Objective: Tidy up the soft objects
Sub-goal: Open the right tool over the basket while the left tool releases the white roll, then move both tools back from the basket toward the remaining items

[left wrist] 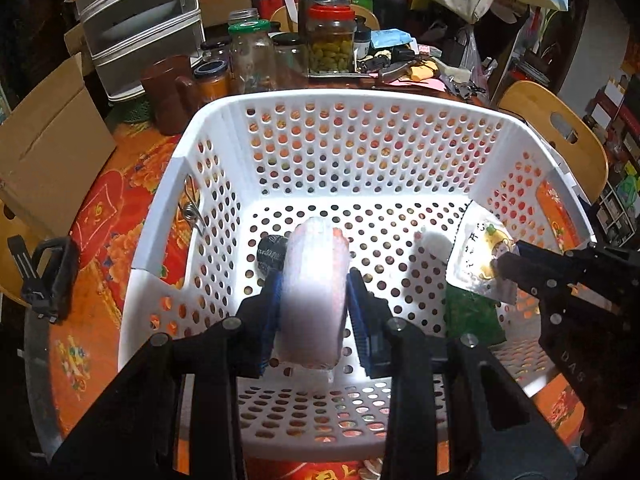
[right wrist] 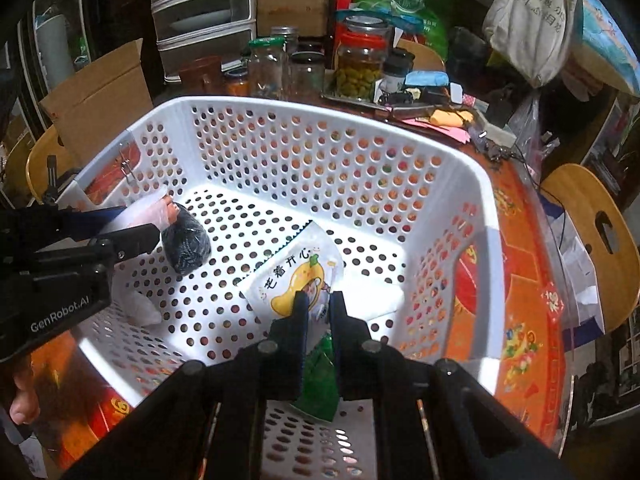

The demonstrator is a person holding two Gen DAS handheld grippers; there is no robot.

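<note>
A white perforated basket [left wrist: 360,100] [right wrist: 280,108] stands on the red patterned table. My left gripper [left wrist: 314,280] is shut on a translucent white plastic pack [left wrist: 314,292] with orange inside, held over the basket floor; it also shows in the right wrist view [right wrist: 148,208]. A dark round bundle [left wrist: 272,254] [right wrist: 188,246] sits just beyond it. My right gripper [right wrist: 318,300] [left wrist: 508,268] is shut on a white snack pouch with a yellow mango print [right wrist: 292,276] [left wrist: 480,252] and a green pack [right wrist: 320,380] [left wrist: 472,316], inside the basket's right side.
A white soft piece [left wrist: 436,242] lies on the basket floor. Glass jars [left wrist: 330,46], a brown cup [left wrist: 166,92], stacked drawers [left wrist: 136,20] and cardboard boxes [left wrist: 48,152] crowd the table behind. Wooden chairs [left wrist: 560,136] stand at the right.
</note>
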